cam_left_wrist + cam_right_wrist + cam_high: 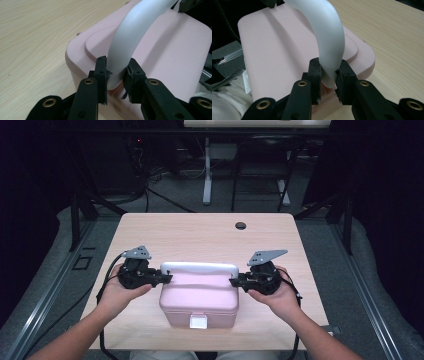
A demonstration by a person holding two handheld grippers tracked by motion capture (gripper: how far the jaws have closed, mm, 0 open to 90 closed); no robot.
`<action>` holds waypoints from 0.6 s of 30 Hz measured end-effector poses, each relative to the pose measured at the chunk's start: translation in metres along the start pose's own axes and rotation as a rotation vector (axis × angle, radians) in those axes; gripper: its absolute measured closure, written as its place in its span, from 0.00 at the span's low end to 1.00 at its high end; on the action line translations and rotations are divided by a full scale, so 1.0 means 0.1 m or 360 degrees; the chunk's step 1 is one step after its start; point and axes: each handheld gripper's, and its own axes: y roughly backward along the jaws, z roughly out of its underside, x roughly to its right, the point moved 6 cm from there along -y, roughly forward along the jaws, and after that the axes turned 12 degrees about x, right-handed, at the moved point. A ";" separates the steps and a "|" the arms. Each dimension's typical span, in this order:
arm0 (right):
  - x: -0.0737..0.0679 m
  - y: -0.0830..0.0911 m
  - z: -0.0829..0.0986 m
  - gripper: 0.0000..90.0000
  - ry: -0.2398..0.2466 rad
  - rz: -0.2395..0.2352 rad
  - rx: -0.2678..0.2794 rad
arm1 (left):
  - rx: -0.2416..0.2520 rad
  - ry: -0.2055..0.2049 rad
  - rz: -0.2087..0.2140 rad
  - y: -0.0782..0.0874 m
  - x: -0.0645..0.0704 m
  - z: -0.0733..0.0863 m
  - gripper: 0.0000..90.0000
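So the pink box sits near the front edge of the wooden counter, lid on, white latch facing the person. Its pale handle arches up across the top. The left gripper has its fingers clamped on the handle's left end, and the right gripper is pinching the right end the same way.

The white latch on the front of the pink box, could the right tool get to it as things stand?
Probably not right away: the right tool is shut on the white handle at its right end. The latch itself lies bare on the pink box, so letting go first would free the way.
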 end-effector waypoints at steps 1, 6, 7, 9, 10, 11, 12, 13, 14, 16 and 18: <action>0.00 0.00 -0.01 0.84 -0.0004 0.0000 0.0006 | 0.0000 -0.0001 -0.0002 0.00 0.00 -0.01 0.82; 0.02 0.02 -0.07 0.84 -0.0024 0.0000 0.0020 | 0.0004 0.0009 0.0003 0.02 -0.01 -0.08 0.82; 0.02 0.02 -0.08 0.84 -0.0029 0.0000 0.0023 | 0.0001 0.0015 0.0005 0.02 -0.01 -0.09 0.82; 0.03 0.03 -0.09 0.84 -0.0049 -0.0001 0.0025 | 0.0001 0.0025 0.0008 0.02 -0.02 -0.10 0.82; 0.03 0.03 -0.10 0.84 -0.0060 -0.0005 0.0025 | 0.0005 0.0026 0.0006 0.02 -0.02 -0.11 0.82; 0.04 0.03 -0.11 0.84 -0.0071 -0.0007 0.0030 | 0.0005 0.0035 0.0010 0.03 -0.03 -0.12 0.82; 0.04 0.03 -0.12 0.84 -0.0080 -0.0010 0.0035 | 0.0007 0.0040 0.0008 0.03 -0.03 -0.13 0.82; 0.05 0.04 -0.13 0.84 -0.0088 -0.0011 0.0034 | 0.0010 0.0040 0.0007 0.03 -0.03 -0.14 0.82; 0.05 0.04 -0.14 0.84 -0.0092 -0.0010 0.0039 | 0.0011 0.0044 0.0004 0.03 -0.03 -0.15 0.82; 0.05 0.04 -0.16 0.84 -0.0098 -0.0009 0.0039 | 0.0009 0.0044 0.0003 0.04 -0.03 -0.18 0.82; 0.06 0.05 -0.18 0.84 -0.0104 -0.0012 0.0043 | 0.0013 0.0048 0.0004 0.04 -0.04 -0.20 0.82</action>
